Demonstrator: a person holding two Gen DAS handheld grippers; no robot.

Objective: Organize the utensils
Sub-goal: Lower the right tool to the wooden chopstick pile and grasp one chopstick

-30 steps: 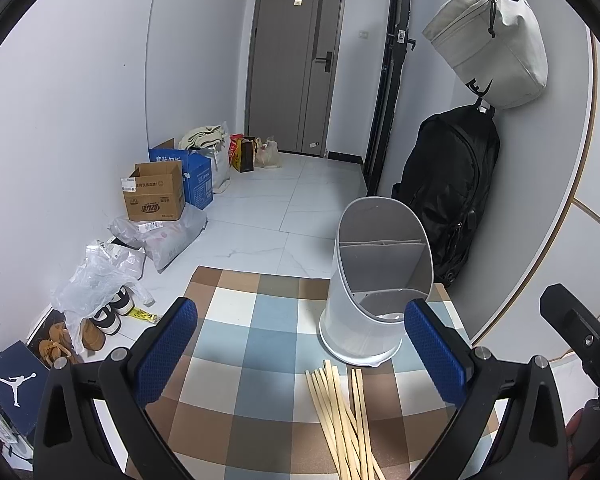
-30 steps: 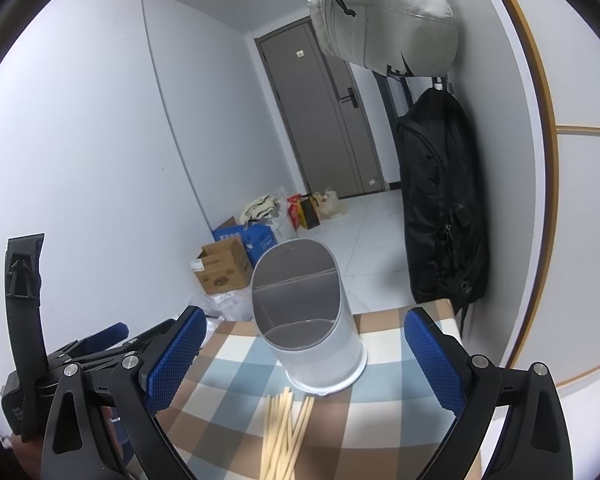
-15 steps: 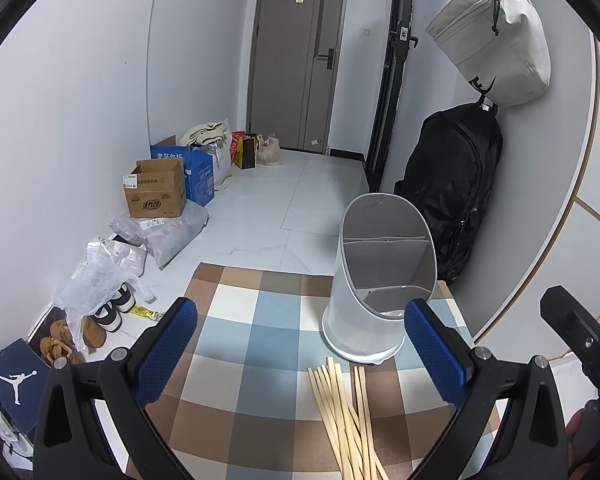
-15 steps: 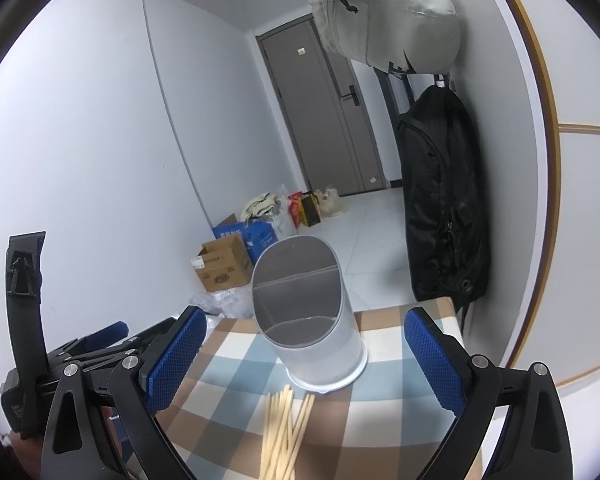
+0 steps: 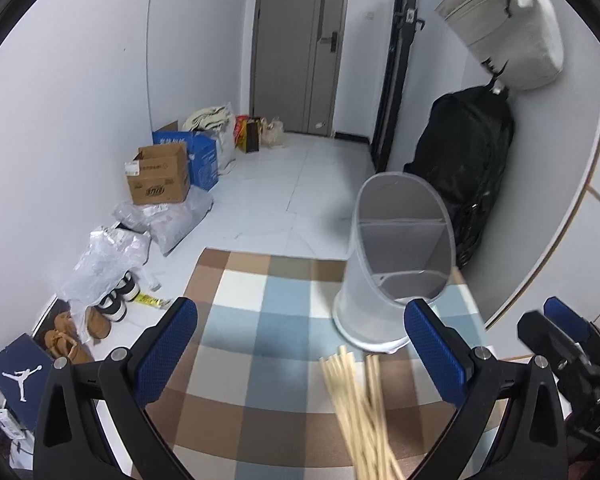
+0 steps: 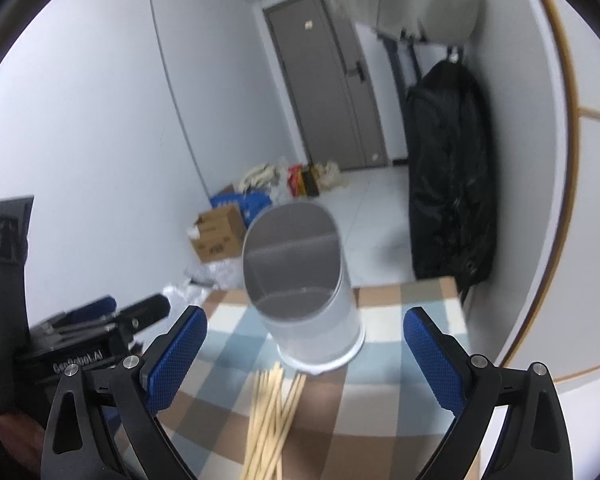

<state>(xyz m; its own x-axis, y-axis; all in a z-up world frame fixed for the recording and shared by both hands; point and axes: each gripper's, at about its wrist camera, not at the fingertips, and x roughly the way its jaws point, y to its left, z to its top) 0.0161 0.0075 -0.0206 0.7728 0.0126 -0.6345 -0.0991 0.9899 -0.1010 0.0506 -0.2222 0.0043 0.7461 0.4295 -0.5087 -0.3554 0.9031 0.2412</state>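
Observation:
A white utensil holder (image 5: 392, 264) with inner dividers stands at the far side of a checked tablecloth (image 5: 268, 360); it also shows in the right wrist view (image 6: 304, 284). A bundle of several wooden chopsticks (image 5: 360, 404) lies on the cloth just in front of it, also seen in the right wrist view (image 6: 272, 416). My left gripper (image 5: 300, 352) is open and empty above the cloth, left of the chopsticks. My right gripper (image 6: 304, 360) is open and empty, with the chopsticks and holder between its fingers ahead.
The table's far edge drops to a tiled floor with cardboard boxes (image 5: 160, 176), plastic bags (image 5: 108, 256) and shoes (image 5: 80, 328) at the left wall. A black backpack (image 5: 464, 184) and a grey bag (image 5: 508, 24) hang on the right wall beside the holder.
Both views are blurred with motion. Both grippers have moved a little forward and down toward the chopsticks and holder. Both stay open.

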